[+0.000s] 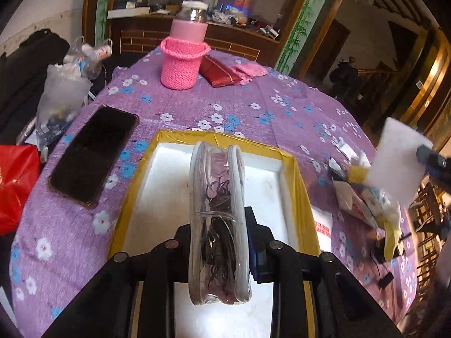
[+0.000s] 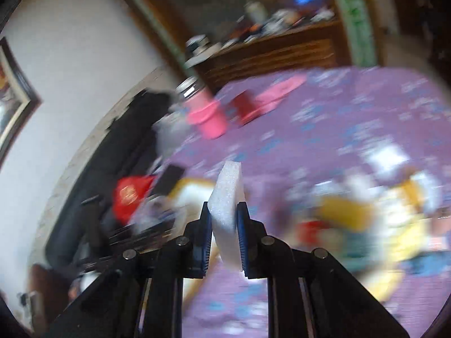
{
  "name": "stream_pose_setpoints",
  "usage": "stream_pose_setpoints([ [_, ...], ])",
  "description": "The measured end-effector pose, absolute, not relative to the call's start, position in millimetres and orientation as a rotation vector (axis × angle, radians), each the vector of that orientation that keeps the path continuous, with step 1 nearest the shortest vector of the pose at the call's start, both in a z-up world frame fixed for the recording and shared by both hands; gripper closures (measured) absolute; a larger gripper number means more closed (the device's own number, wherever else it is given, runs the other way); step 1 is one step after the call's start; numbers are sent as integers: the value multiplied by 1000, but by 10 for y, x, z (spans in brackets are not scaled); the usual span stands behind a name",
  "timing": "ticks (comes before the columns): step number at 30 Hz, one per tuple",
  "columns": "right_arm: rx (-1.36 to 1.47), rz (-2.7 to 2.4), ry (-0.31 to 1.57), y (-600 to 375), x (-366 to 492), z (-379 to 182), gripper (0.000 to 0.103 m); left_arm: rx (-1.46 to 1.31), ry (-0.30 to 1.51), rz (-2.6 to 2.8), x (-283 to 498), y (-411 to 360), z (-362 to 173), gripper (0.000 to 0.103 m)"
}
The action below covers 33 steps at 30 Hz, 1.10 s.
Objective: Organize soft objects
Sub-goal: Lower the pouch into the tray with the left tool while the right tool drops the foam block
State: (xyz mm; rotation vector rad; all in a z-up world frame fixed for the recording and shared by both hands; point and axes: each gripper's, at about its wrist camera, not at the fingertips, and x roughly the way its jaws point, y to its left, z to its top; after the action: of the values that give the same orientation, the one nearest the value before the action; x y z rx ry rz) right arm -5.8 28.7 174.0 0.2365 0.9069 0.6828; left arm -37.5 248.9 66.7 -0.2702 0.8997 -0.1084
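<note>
Left tongs (image 1: 220, 233) are clenched on a clear plastic pouch (image 1: 218, 219) with white piping along its edges and dark, tangled items inside; the pouch stands on edge between the jaws, held above the white interior of a shallow box (image 1: 298, 186) with a yellow taped rim. The box rests on the worktop (image 1: 253, 118), which is covered by a purple cloth printed with white and blue flowers. A black phone (image 1: 93, 155) lies flat on the cloth just left of the box. At the far side stands a pink bottle (image 1: 187, 28) with a metal neck, seated in a pink knitted sleeve (image 1: 181, 66); beside it lie a red pouch (image 1: 218, 74) and a pink cloth (image 1: 248, 71). To the right of the box is a heap of white, yellow and printed wrappers (image 1: 369, 197). Right tongs (image 2: 224, 225) are clenched on a white foam pad (image 2: 227, 197), held on edge with both blue pads pressing its faces; the pad is clear of the worktop. In the left wrist view the same foam pad (image 1: 397, 163) shows at the right edge, above the wrappers. The right wrist view is heavily blurred; finer detail of the worktop contents cannot be told from it. A red bag (image 1: 15, 180) sits at the worktop's left margin.
</note>
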Motion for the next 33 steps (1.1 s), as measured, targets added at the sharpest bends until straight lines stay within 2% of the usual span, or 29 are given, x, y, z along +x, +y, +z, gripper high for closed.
stream_pose_setpoints([
  [2, 265, 740, 959, 643, 5, 1579, 87, -279, 910, -114, -275, 2499, 612, 70],
  [3, 284, 761, 987, 777, 40, 1502, 87, -278, 918, -119, -220, 2494, 580, 58],
  [4, 300, 771, 1013, 903, 69, 1422, 87, -283, 924, -122, -178, 2495, 557, 41],
  [5, 312, 773, 1040, 1013, 113, 1330, 87, -303, 927, -133, -140, 2512, 534, 37],
  [9, 287, 716, 1101, 1297, 258, 1033, 84, -415, 885, -176, -132, 2658, 593, 30],
  [12, 245, 675, 1083, 1304, 290, 981, 79, -451, 850, -157, -192, 2785, 684, 30],
  [14, 232, 670, 1057, 1261, 283, 1032, 64, -438, 829, -134, -258, 2832, 762, 30],
  [16, 232, 672, 1028, 1210, 256, 1120, 56, -457, 806, -129, -340, 2886, 834, 30],
  [22, 231, 676, 991, 1157, 200, 1231, 54, -508, 744, -119, -617, 2937, 997, 29],
  [33, 223, 742, 1095, 1660, 256, 913, 54, -579, 665, -108, -1194, 2964, 1088, 29],
])
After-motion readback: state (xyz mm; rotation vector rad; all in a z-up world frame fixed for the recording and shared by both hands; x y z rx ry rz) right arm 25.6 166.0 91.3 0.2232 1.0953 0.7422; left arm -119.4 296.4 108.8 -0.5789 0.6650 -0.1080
